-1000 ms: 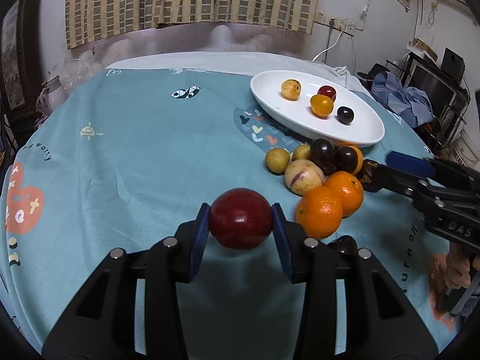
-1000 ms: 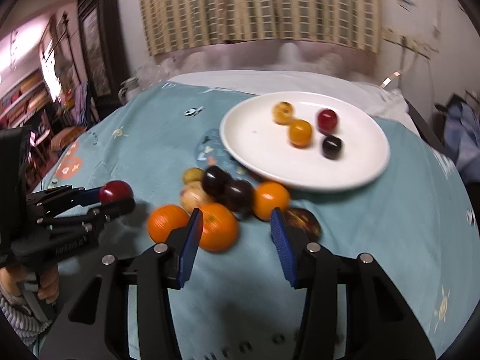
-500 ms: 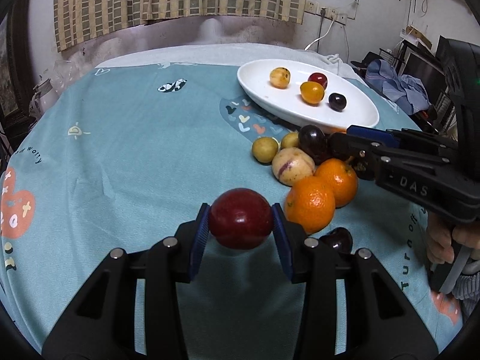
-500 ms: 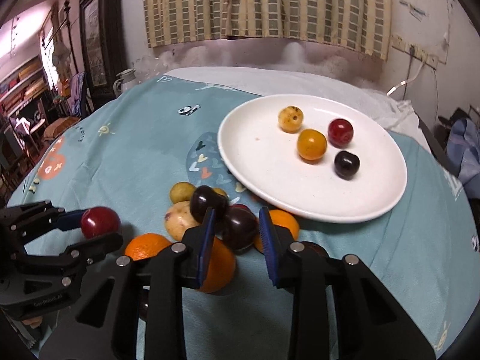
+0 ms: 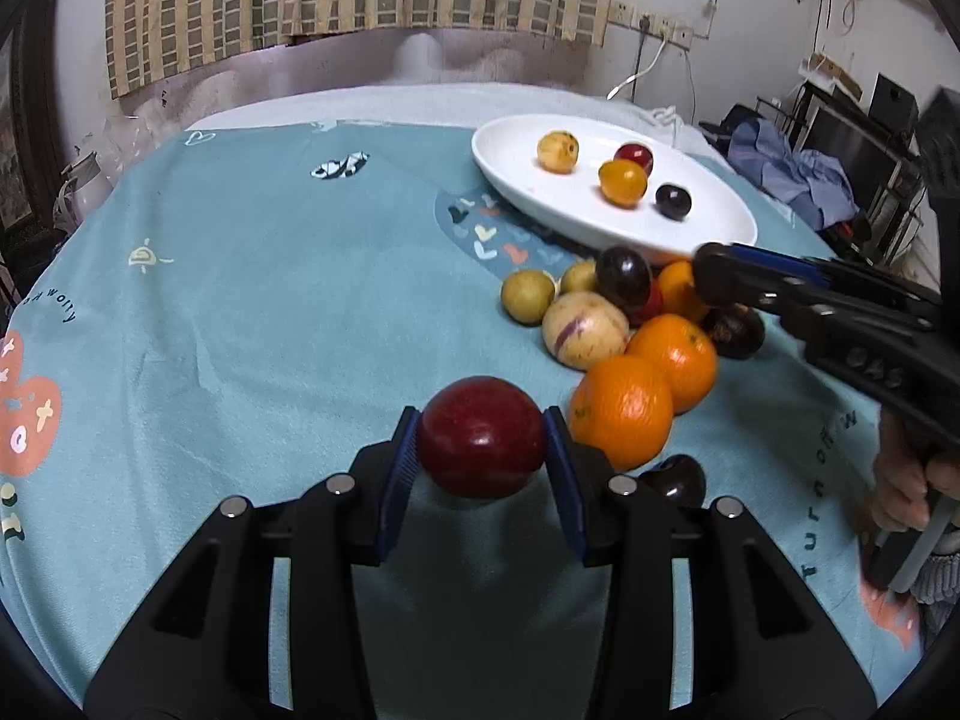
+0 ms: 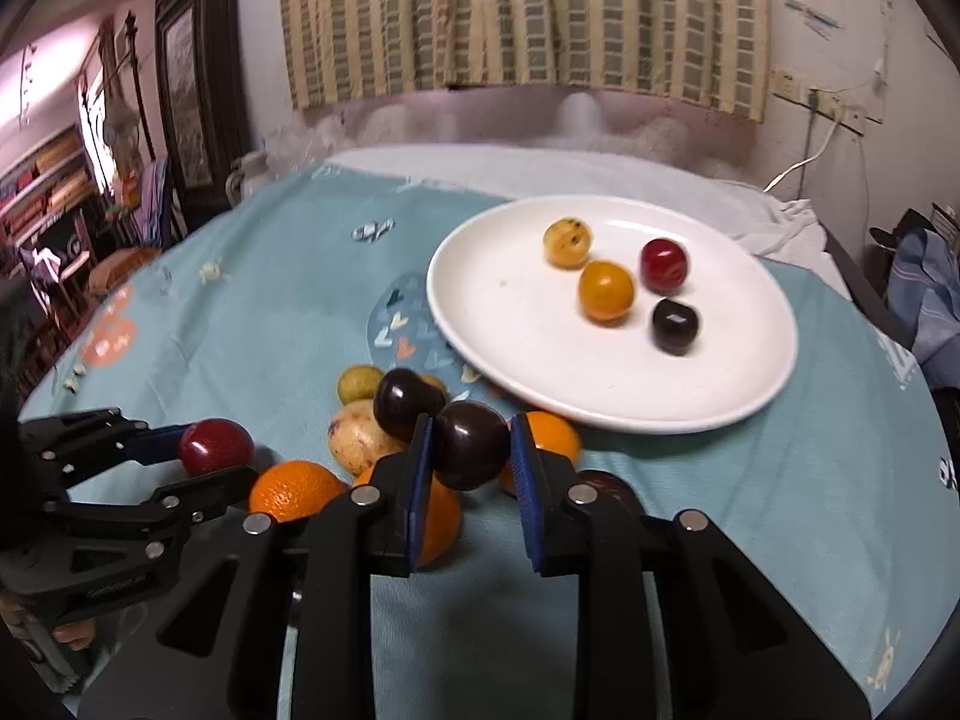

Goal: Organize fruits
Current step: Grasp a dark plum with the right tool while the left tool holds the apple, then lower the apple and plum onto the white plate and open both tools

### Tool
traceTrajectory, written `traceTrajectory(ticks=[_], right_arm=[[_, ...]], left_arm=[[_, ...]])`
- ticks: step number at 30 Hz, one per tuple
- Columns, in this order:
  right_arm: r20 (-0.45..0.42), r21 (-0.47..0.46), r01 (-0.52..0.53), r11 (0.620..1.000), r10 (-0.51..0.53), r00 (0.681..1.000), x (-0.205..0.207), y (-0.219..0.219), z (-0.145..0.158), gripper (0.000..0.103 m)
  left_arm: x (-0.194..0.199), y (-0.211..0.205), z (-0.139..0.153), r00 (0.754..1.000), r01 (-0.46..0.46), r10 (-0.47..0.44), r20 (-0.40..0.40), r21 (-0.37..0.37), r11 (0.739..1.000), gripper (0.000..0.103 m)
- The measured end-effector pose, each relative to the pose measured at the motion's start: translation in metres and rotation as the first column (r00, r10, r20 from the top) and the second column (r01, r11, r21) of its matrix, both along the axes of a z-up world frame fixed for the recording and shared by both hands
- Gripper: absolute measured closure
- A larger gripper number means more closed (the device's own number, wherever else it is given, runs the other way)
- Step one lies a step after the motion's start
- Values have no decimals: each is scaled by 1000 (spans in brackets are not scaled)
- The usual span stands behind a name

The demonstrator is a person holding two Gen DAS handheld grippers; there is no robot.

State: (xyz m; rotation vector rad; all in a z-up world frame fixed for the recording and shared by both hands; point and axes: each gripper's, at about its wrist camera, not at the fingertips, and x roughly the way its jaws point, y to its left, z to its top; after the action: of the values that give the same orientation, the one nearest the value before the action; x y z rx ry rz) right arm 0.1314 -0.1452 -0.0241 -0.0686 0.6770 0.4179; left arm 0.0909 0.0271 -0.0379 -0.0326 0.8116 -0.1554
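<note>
Where the left view hides it, right claw [image 6: 470,457] pinching dark plum [image 6: 471,444]

The teal tablecloth [image 5: 270,276] carries dark lettering: "worry" at the left edge of the left wrist view, and "Turn o" running up the lower right. Raised letters on the right gripper [image 5: 714,285] body, mid-right, appear upside down and read roughly "DAS".
</note>
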Motion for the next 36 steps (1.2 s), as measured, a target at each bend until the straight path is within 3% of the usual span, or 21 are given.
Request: traceTrajectory(ticks=[7,13,19,23,29,34,36], right_arm=[[25,66,57,996,-59,998,-23,-42,21,77],[34,88,122,989,-125,992,10,-67,39,77],[-30,101,145,984,-143,989,62,-67,22,77],[-129,156,152,976,-133,983,84,-70,3,76],[-135,200,168,965,-142,981,79,-81,11,76],[-86,273,149,950,-130,988,43,-88,39,75],[-80,287,143,947,-126,989,25,-88,45,70]], left_arm=[[7,0,30,999,-26,27,42,-33,999,61],[66,-36,59,998,26,-27,62,6,1000,61],[130,-70,45,998,55,-55,15,19,998,61],[157,-80,26,996,72,-71,-49,18,997,60],[149,-70,33,999,40,-40,-12,6,999,46],[101,-41,64,998,-19,19,66,1,1000,37],[76,-30,67,995,-49,47,87,19,999,37]])
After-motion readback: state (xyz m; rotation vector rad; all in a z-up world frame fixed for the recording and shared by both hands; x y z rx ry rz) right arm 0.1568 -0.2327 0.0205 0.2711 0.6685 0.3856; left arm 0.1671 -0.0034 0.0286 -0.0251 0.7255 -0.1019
